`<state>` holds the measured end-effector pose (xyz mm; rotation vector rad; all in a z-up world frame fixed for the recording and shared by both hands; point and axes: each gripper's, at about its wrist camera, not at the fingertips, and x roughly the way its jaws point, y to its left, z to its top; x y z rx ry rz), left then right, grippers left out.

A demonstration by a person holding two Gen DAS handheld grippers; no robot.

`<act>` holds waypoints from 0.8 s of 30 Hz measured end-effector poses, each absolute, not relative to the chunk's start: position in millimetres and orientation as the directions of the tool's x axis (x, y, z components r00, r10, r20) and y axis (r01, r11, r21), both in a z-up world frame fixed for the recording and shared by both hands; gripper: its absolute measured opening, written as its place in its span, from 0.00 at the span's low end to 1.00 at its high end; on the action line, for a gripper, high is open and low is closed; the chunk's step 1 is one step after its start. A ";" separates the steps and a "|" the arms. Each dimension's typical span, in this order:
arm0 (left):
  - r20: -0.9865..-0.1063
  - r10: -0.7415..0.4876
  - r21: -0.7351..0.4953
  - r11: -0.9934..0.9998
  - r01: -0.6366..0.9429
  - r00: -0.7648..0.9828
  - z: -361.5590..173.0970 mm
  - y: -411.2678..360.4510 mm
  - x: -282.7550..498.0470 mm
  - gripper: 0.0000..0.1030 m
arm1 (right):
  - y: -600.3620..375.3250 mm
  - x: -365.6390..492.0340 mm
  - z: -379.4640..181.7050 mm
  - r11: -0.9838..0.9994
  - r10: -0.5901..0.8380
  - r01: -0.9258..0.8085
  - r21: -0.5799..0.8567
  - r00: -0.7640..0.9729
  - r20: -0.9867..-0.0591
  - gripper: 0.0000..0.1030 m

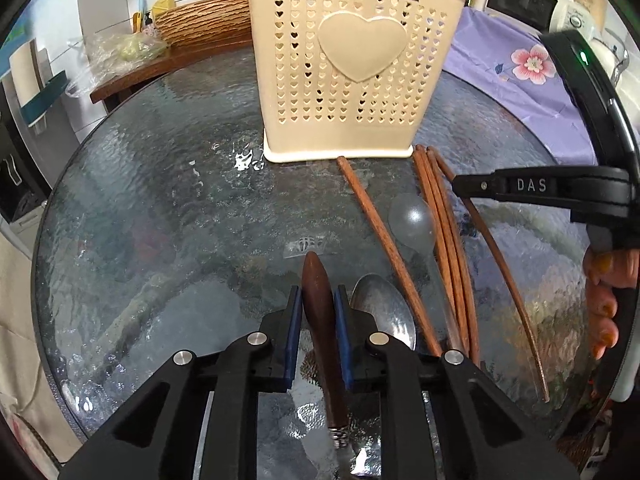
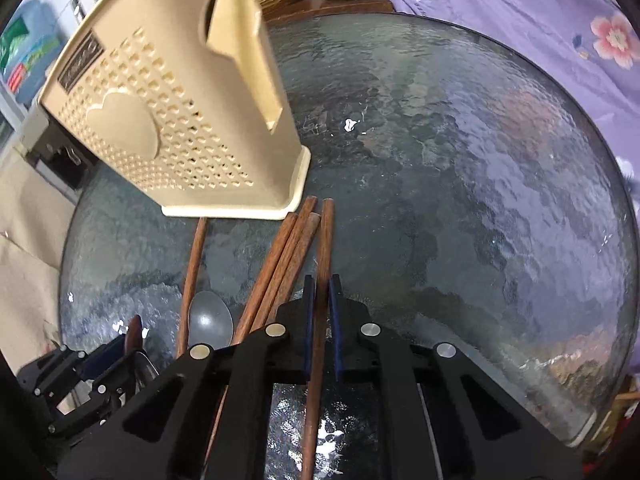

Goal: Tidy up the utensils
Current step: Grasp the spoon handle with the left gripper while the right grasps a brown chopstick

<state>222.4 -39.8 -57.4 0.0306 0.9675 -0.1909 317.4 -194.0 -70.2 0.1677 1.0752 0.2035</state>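
Brown wooden chopstick (image 2: 320, 280), straight, slender.

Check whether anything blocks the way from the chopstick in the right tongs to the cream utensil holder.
Nothing visible does. The right tongs are shut on one chopstick, whose tip points past the utensil holder base corner. The other chopsticks lie flat beside it, on the glass table.

A round glass table (image 1: 160, 184) with a bumpy top holds the things. A cream holder (image 1: 352, 68) with little heart holes stands on the far part. Near it lie brown chopsticks (image 1: 380, 240), 1 alone on the left and more close together on the right. A clear spoon (image 1: 412, 220) lies between them. A metal spoon (image 1: 384, 304) lies nearer, just beside a wooden handle (image 1: 318, 292). A purple flower cloth (image 1: 516, 68) is on the far right.
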 end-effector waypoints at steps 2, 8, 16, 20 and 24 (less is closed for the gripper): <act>-0.814 -0.158 -0.071 0.982 0.175 0.559 -55.2 -37.8 222.2 0.15 | -200.3 316.2 -71.3 0.962 0.265 -0.074 0.262 0.468 -0.843 0.07; -0.788 -0.173 -0.088 0.981 0.171 0.591 -41.7 -31.8 221.3 0.15 | -216.4 308.8 -63.5 0.935 0.332 -0.069 0.347 0.514 -0.791 0.07; -0.746 -0.201 -0.107 0.977 0.184 0.635 -18.2 -28.8 211.9 0.15 | -226.8 282.4 -25.2 0.919 0.376 -0.149 0.365 0.611 -0.697 0.07; -0.721 -0.216 -0.115 0.974 0.193 0.659 -4.4 -27.2 205.7 0.14 | -229.2 269.4 -5.1 0.903 0.412 -0.195 0.382 0.643 -0.645 0.07; -0.692 -0.225 -0.122 0.973 0.197 0.685 9.7 -24.1 199.0 0.14 | -228.5 250.1 14.9 0.901 0.424 -0.250 0.355 0.682 -0.596 0.07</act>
